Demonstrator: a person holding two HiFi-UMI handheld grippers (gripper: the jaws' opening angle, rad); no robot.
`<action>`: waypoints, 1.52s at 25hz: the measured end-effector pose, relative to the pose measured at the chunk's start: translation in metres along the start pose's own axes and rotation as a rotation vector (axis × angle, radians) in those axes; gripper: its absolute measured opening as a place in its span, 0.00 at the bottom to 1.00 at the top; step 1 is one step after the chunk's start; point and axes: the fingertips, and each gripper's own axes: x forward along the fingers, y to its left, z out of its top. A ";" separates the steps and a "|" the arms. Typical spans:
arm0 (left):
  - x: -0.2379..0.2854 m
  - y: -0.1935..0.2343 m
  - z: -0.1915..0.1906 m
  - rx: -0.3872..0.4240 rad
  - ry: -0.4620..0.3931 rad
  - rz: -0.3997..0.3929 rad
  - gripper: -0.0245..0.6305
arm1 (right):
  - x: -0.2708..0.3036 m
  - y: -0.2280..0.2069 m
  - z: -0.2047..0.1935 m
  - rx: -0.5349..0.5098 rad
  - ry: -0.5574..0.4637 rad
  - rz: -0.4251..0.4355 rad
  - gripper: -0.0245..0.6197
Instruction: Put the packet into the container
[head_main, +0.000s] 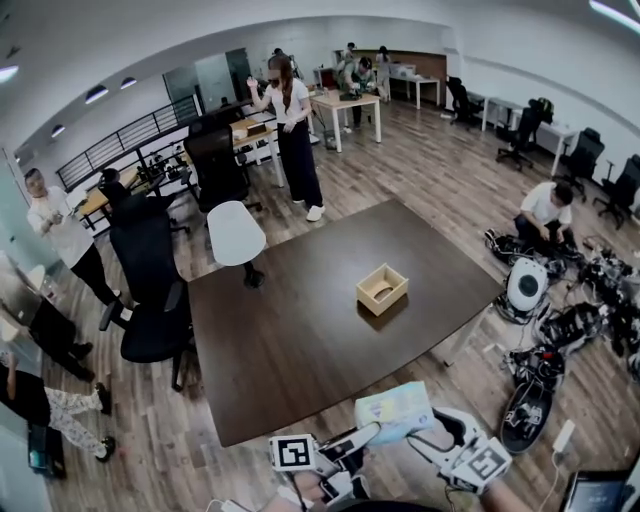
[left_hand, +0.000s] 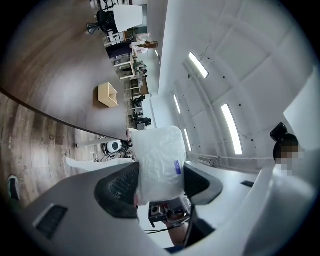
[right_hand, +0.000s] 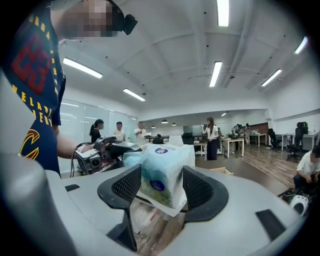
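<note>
A pale blue-and-white plastic packet (head_main: 394, 411) hangs in the air just off the table's near edge, held between both grippers. My left gripper (head_main: 368, 434) is shut on its left end, and my right gripper (head_main: 428, 438) is shut on its right end. In the left gripper view the crinkled white packet (left_hand: 160, 160) fills the gap between the black pads. The right gripper view shows the packet (right_hand: 162, 177) squeezed the same way. The container, a small open cardboard box (head_main: 382, 288), sits on the table's far right part, empty as far as I see. It also shows as the box (left_hand: 107, 95).
The dark brown table (head_main: 290, 340) stretches ahead. Black office chairs (head_main: 150, 290) and a white chair (head_main: 236, 233) stand at its left and far side. Robot gear and cables (head_main: 560, 330) litter the floor to the right, where a person (head_main: 545, 210) crouches. Other people stand farther back.
</note>
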 end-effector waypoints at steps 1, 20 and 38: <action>-0.002 0.001 0.007 -0.008 -0.002 -0.003 0.42 | 0.009 -0.001 0.005 -0.006 -0.012 0.002 0.43; 0.012 0.001 0.109 -0.017 -0.304 0.031 0.43 | 0.108 -0.066 0.051 -0.130 -0.123 0.278 0.29; 0.154 -0.006 0.139 0.062 -0.426 -0.001 0.50 | 0.093 -0.226 0.101 -0.027 -0.208 0.401 0.22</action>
